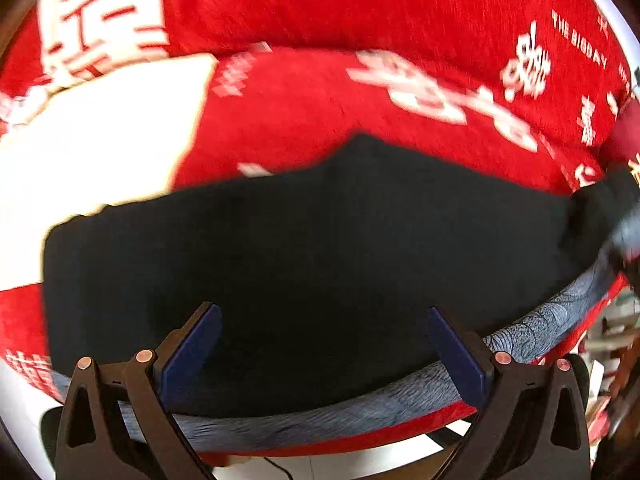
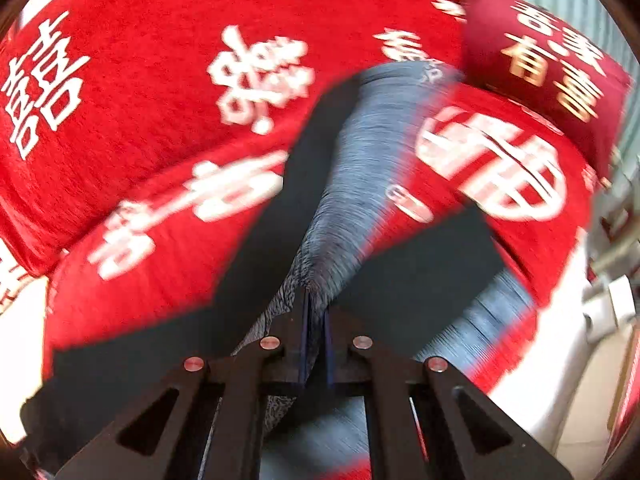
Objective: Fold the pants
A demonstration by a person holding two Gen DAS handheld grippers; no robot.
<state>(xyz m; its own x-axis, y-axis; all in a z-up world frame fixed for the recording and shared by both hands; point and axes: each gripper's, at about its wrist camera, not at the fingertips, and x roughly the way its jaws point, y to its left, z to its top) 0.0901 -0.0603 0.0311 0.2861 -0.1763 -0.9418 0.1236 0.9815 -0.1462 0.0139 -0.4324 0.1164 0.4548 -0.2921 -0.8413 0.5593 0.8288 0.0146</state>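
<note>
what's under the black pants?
A red blanket with white characters shows around the black pants, and a grey patterned band runs along their near edge. Whatever lies directly beneath is covered.

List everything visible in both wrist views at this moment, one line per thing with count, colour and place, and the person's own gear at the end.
pants: one, black, spread across the red blanket in the left wrist view; in the right wrist view a raised fold runs up from the shut jaws.
patterned grey fabric: one, blue-grey with a wave print, along the near edge of the pants and in the raised fold; whether lining or a separate cloth is unclear.
red blanket: one, red with white characters and lettering, covering the surface under the pants.
cushion: one, dark red with gold characters, upper right of the right wrist view.
left gripper: one, black with blue pads, jaws wide open above the pants.
right gripper: one, black with blue pads, shut on the fabric fold.
</note>
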